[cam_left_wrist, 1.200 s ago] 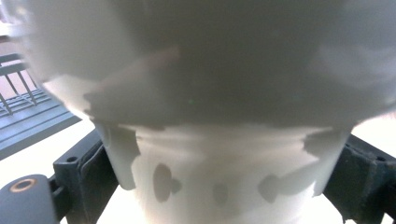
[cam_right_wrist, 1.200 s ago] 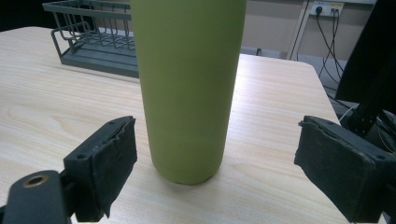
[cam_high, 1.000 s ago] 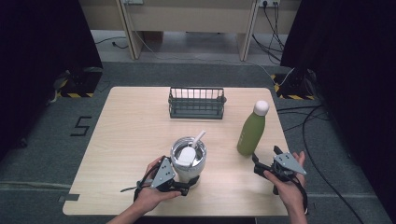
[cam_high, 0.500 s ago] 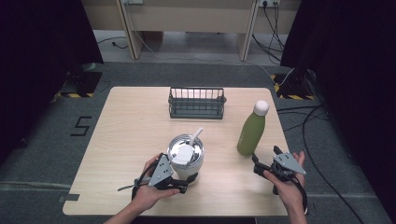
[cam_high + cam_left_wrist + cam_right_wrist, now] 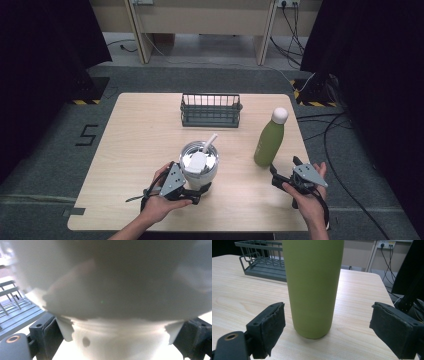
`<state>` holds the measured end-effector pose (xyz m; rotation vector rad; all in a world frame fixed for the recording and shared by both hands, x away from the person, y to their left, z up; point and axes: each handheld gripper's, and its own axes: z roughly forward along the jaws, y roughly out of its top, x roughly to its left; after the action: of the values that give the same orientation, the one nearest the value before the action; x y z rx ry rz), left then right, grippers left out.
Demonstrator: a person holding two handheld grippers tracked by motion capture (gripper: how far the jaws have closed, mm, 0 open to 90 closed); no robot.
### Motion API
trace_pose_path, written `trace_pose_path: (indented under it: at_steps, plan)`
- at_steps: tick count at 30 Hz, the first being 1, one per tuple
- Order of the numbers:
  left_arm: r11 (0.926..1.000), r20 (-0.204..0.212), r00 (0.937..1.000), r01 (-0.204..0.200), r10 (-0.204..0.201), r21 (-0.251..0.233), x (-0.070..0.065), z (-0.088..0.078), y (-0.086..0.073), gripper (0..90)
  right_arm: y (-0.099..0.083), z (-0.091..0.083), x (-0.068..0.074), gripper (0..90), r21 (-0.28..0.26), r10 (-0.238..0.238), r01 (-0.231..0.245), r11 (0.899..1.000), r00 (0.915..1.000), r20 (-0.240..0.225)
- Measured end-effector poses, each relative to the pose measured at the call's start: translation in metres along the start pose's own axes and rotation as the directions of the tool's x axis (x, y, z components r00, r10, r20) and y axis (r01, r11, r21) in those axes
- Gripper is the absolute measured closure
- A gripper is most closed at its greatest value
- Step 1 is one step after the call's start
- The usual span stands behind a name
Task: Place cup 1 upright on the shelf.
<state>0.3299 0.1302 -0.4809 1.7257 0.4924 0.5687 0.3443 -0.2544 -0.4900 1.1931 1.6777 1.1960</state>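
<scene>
**Two hand-held grippers at a wooden table, one around a tumbler, one facing a green bottle**

A grey carpeted floor surrounds the scene, with black curtains at both sides and cables trailing past the right gripper's outer side. On it stands a pale wooden table. Well ahead of both grippers, near the table's far edge, sits a dark wire rack.

Just ahead of the right gripper stands a tall green bottle with a white cap, upright on the table. In the right gripper view the bottle rises close in front, between the lines of the two black jaws, which are spread wide apart and touch nothing.

The left gripper reaches around the base of a steel tumbler with a white lid and straw. In the left gripper view the tumbler looms very close, its narrow base between the jaws, one on each side, pressed against it in a grasp.
</scene>
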Motion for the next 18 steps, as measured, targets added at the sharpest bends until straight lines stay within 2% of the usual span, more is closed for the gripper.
trace_pose_path:
  at_steps: [18]
  plan:
    - [1.0000,-0.034,0.9994,-0.004,0.004,-0.007,0.012,0.007,0.013,9.6,0.000,0.000,0.001,12.8,0.000,0.004,-0.004,1.000,1.0000,-0.001]
